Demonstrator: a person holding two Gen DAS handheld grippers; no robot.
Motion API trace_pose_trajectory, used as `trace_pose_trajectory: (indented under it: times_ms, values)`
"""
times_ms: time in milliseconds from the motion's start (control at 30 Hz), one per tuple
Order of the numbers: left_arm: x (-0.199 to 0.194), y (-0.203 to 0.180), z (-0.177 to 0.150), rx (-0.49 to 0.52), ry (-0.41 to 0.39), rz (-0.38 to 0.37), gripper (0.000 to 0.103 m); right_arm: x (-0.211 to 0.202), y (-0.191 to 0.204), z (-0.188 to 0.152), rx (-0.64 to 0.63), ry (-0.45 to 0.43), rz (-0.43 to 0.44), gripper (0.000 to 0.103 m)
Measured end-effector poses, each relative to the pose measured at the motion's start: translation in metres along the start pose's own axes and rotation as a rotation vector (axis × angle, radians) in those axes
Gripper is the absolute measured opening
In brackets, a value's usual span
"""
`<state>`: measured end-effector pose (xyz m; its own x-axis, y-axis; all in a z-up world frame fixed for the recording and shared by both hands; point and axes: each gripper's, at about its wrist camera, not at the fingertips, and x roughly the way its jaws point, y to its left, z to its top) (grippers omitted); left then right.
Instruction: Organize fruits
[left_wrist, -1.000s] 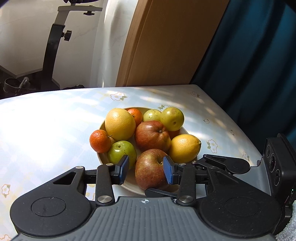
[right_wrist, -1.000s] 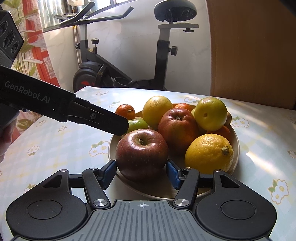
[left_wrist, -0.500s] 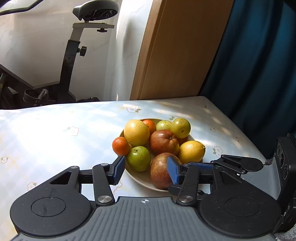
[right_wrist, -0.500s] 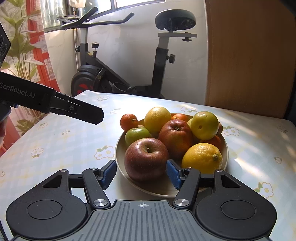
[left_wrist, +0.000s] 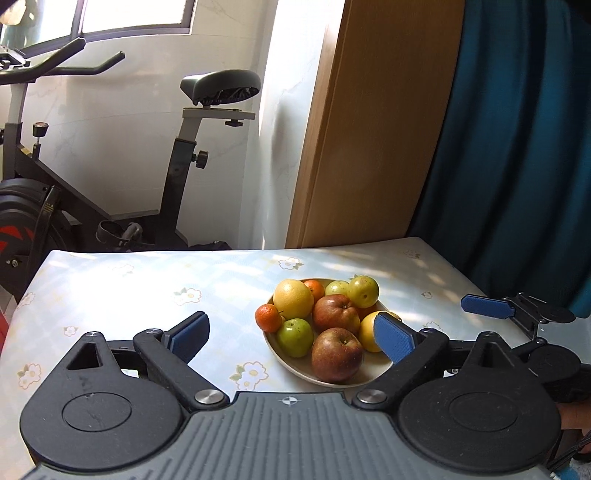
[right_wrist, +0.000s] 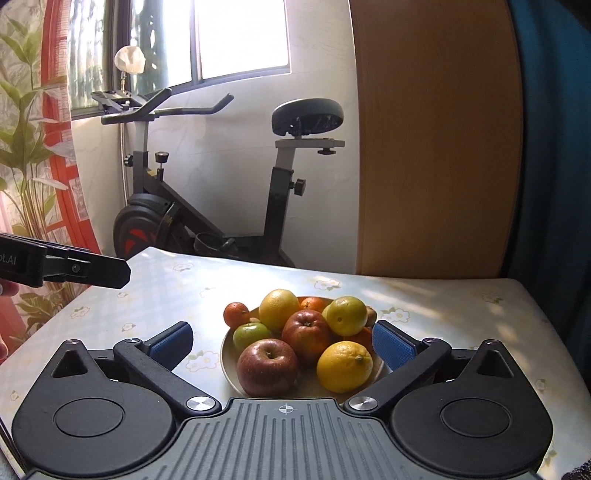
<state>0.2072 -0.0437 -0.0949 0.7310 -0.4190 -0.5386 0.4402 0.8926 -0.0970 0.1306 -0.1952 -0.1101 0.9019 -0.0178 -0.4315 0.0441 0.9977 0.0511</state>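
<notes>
A beige bowl (left_wrist: 291, 369) (right_wrist: 225, 354) holds two red apples, a lemon (right_wrist: 345, 365), a big yellow citrus (left_wrist: 293, 299), a green apple (left_wrist: 295, 336), tangerines and yellow-green fruits. The front red apple (left_wrist: 336, 354) (right_wrist: 267, 367) rests in the bowl near its rim. My left gripper (left_wrist: 290, 321) hangs back from the bowl, its jaws opening wide, nothing between the pads. My right gripper (right_wrist: 280, 328) is likewise drawn back, jaws opening, holding nothing. One right finger pad (left_wrist: 485, 306) shows at the right of the left wrist view; a left finger (right_wrist: 92, 271) shows at the left of the right wrist view.
The table (left_wrist: 129, 288) wears a pale flowered cloth. Behind it stand an exercise bike (right_wrist: 280, 192), a wooden panel (left_wrist: 369, 147) and a blue curtain (left_wrist: 517, 147). A leafy patterned curtain (right_wrist: 26, 166) hangs at the left.
Both grippers have drawn back and risen away from the bowl, and both jaws have spread much wider. The front red apple stays in the bowl, no longer framed closely by the pads.
</notes>
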Motion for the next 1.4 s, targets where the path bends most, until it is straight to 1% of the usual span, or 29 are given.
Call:
trace_pose_trajectory:
  times_ms: [67,133,200,267,367,500,733,867,933,1067,1167,1300,1400]
  values:
    - [-0.012,-0.003,0.000,0.009,-0.012,0.033,0.097,-0.012,0.002,0.005,0.012,-0.020,0.001,0.103]
    - [-0.025,-0.008,0.000,0.027,-0.040,0.062,0.097,-0.023,0.003,0.009,0.033,-0.041,0.004,0.103]
    - [-0.041,-0.012,0.000,0.044,-0.075,0.084,0.097,-0.032,0.005,0.012,0.051,-0.051,-0.013,0.103]
    - [-0.056,-0.015,0.001,0.046,-0.097,0.088,0.097,-0.042,0.009,0.016,0.060,-0.059,-0.036,0.103]
    - [-0.072,-0.019,0.004,0.049,-0.106,0.076,0.097,-0.056,0.013,0.021,0.072,-0.077,-0.027,0.103]
    - [-0.091,-0.025,0.002,0.044,-0.144,0.100,0.097,-0.070,0.019,0.026,0.069,-0.076,-0.042,0.103]
    - [-0.106,-0.026,0.000,-0.012,-0.155,0.137,0.097,-0.093,0.024,0.034,0.092,-0.091,-0.054,0.103]
    - [-0.114,-0.029,0.000,-0.006,-0.183,0.179,0.097,-0.099,0.024,0.036,0.095,-0.090,-0.054,0.103]
    - [-0.116,-0.030,0.000,-0.006,-0.194,0.188,0.097,-0.100,0.024,0.037,0.094,-0.090,-0.054,0.103]
    - [-0.118,-0.032,0.001,-0.015,-0.199,0.190,0.097,-0.104,0.023,0.037,0.090,-0.090,-0.059,0.103]
    - [-0.118,-0.033,0.001,-0.014,-0.196,0.216,0.097,-0.106,0.023,0.038,0.092,-0.094,-0.064,0.103]
    - [-0.121,-0.030,0.001,-0.036,-0.194,0.205,0.097,-0.109,0.022,0.038,0.096,-0.103,-0.067,0.103]
    - [-0.121,-0.031,0.000,-0.031,-0.182,0.202,0.097,-0.111,0.024,0.037,0.095,-0.105,-0.071,0.103]
